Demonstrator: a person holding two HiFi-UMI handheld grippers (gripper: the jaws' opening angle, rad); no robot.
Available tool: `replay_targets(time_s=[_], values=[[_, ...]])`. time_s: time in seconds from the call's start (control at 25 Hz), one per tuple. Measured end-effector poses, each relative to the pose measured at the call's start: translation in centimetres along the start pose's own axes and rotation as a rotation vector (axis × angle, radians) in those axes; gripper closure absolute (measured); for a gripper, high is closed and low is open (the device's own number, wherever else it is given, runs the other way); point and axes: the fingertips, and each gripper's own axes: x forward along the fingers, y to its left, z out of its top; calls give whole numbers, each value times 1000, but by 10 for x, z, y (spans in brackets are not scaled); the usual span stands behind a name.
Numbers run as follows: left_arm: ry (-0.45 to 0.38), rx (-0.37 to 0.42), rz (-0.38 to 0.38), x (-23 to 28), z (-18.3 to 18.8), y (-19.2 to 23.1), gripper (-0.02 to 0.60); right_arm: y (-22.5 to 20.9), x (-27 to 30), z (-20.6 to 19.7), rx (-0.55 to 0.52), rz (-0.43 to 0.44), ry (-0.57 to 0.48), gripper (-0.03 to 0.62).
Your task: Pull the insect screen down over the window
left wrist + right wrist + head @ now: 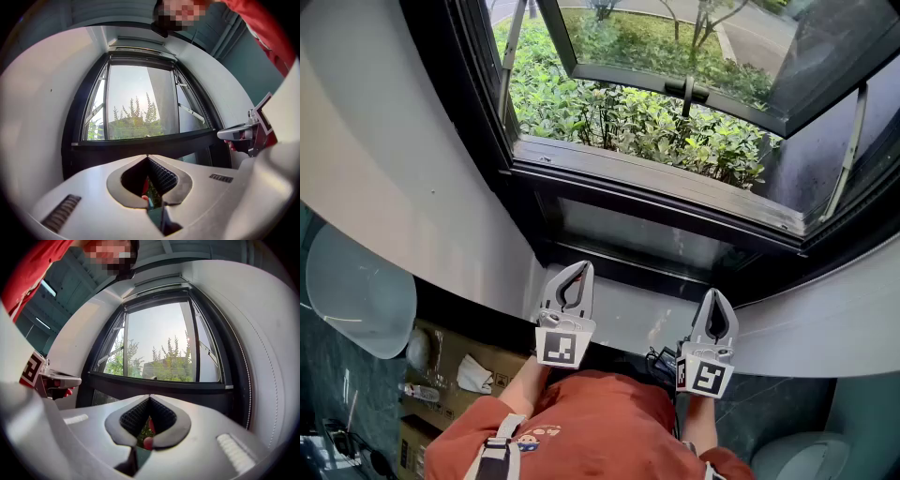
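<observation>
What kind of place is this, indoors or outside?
Indoors, probably a room at or near ground level. The view looks down at a dark-framed window swung open outward, with green shrubs close outside it. A cardboard box sits on the floor to the left.

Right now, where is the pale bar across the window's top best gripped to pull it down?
Probably mid-span on the pale bar, coming from below: it runs level across the top of the window frame, so a centred grip should pull evenly. No handle shows.

The black-framed window (656, 183) stands open, its glazed sash (675, 42) pushed outward at the bottom.
</observation>
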Motion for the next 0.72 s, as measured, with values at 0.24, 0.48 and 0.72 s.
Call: replay_targets(time_s=[0.24,0.48,0.72], values=[[0,5,-9,2,0,-4,575,-1,1,0,-6,2,3,585],[-4,11,-13,3,0,-6,575,-1,1,1,-13,6,-4,585],[-6,13,-16,3,1,-9,575,-1,1,2,-15,0,-11,585]])
